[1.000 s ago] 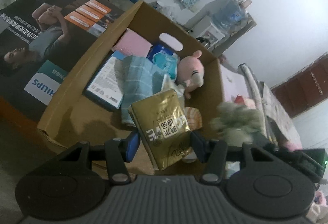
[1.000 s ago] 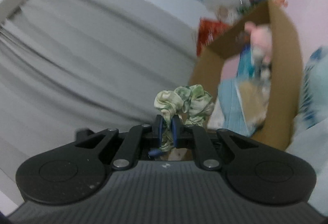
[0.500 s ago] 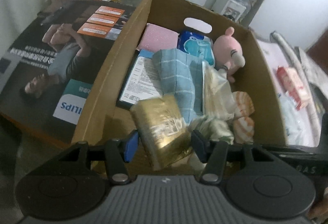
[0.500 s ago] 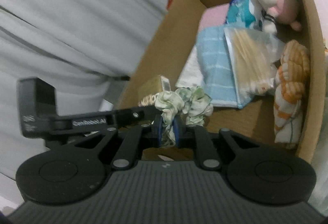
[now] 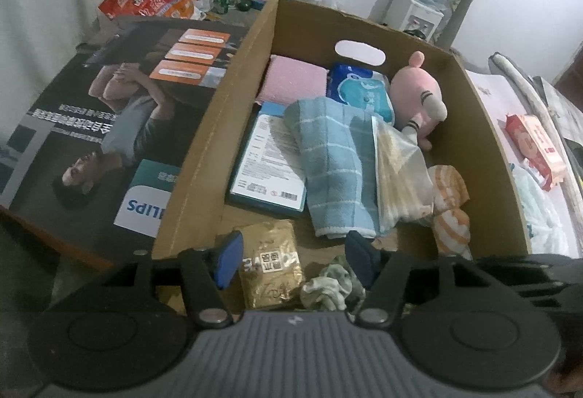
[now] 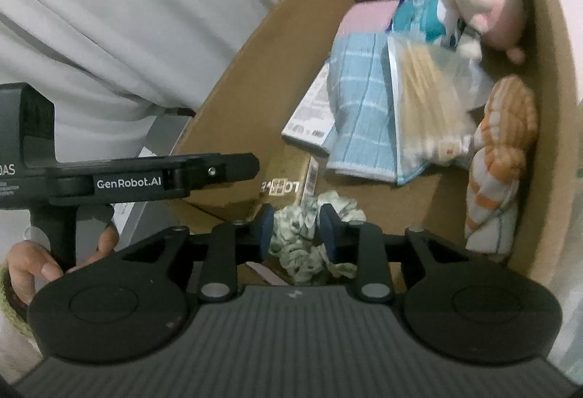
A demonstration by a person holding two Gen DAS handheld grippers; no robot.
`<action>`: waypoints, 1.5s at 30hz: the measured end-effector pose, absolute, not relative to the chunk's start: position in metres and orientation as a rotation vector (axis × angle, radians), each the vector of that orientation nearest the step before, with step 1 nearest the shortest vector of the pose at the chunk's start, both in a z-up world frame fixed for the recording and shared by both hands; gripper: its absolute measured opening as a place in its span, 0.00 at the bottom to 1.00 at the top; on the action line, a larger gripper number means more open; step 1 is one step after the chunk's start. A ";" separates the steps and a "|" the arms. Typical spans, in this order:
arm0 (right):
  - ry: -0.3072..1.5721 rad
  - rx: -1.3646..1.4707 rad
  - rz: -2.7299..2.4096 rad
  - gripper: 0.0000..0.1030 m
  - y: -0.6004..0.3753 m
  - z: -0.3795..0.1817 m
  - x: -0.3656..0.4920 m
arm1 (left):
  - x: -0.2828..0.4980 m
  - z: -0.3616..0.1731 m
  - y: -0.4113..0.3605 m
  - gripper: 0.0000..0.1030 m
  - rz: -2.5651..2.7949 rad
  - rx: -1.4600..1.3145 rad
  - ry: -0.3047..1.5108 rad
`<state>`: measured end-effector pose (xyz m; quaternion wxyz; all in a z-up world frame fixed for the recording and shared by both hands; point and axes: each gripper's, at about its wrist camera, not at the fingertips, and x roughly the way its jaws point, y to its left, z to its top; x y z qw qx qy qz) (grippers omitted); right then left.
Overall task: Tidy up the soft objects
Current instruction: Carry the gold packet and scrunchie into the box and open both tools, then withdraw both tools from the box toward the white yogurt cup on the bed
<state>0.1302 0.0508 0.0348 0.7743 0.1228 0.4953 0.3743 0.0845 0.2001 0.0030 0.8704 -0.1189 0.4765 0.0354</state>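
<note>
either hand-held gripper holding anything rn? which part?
Nothing is held. The gold packet lies in the cardboard box between the open left hand-held gripper. The right hand-held gripper is parted around the green scrunchie.

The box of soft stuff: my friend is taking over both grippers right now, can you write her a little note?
Left gripper: open, holding nothing, the gold packet lying in the cardboard box between its fingers.
Right gripper: open around the green scrunchie, which looks set down on the box floor beside the packet.
Already in the box: blue towel, pink plush, orange striped cloth.
Left to do: pull both grippers out. A red packet lies outside the box.
</note>
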 end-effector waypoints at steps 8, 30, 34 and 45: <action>0.910 0.259 0.790 0.50 0.022 0.067 0.117 | 0.075 0.016 0.198 0.79 0.083 -0.281 0.950; 0.656 0.579 0.647 0.79 -0.103 0.092 0.078 | 0.058 0.048 0.116 0.93 0.010 -0.180 0.711; 0.620 0.614 0.625 0.79 -0.126 0.091 0.071 | 0.056 0.049 0.103 0.93 0.017 -0.174 0.705; 0.532 0.739 0.565 0.80 -0.208 0.077 0.059 | 0.048 0.063 0.031 0.93 -0.062 -0.101 0.669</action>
